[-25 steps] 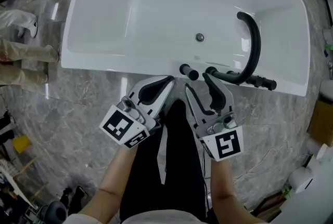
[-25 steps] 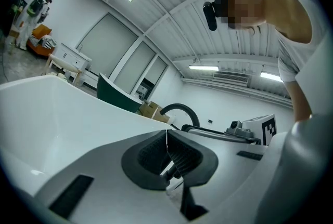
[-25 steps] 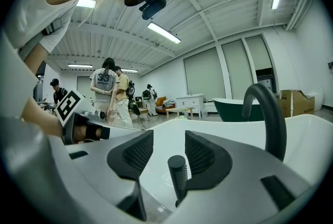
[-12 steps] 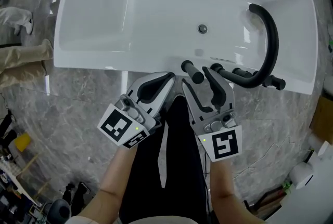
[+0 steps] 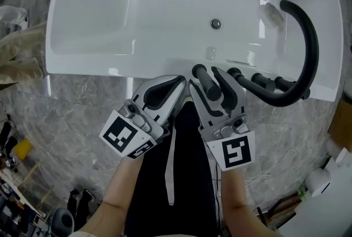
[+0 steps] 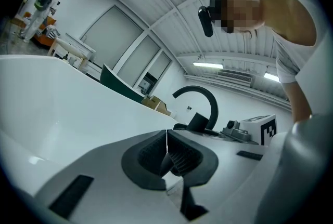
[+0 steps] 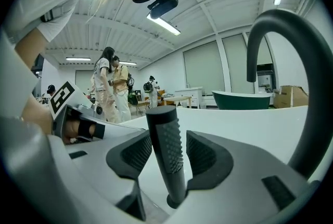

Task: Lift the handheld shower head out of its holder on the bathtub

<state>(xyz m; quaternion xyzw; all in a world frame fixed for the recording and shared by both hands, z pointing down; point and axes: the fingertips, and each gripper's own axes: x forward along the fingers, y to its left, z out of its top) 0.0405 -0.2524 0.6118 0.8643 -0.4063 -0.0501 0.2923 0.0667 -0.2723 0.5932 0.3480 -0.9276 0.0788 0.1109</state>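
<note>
The handheld shower head is a black textured stick standing upright in its holder on the near rim of the white bathtub. My right gripper is open, one jaw on each side of the stick. In the right gripper view the shower head rises between the ribbed pads with a small gap on either side. My left gripper is shut and empty, just left of the stick at the tub's edge. The left gripper view shows its pads meeting, with the shower head's top beyond.
A black arched faucet spout and black knobs sit on the rim right of the shower head. The drain lies in the tub's floor. Grey marble floor surrounds the tub. People stand far off.
Both grippers have sunk and come closer to the tub rim. The right gripper's jaws, which were just short of the shower head, now stand on either side of it.
</note>
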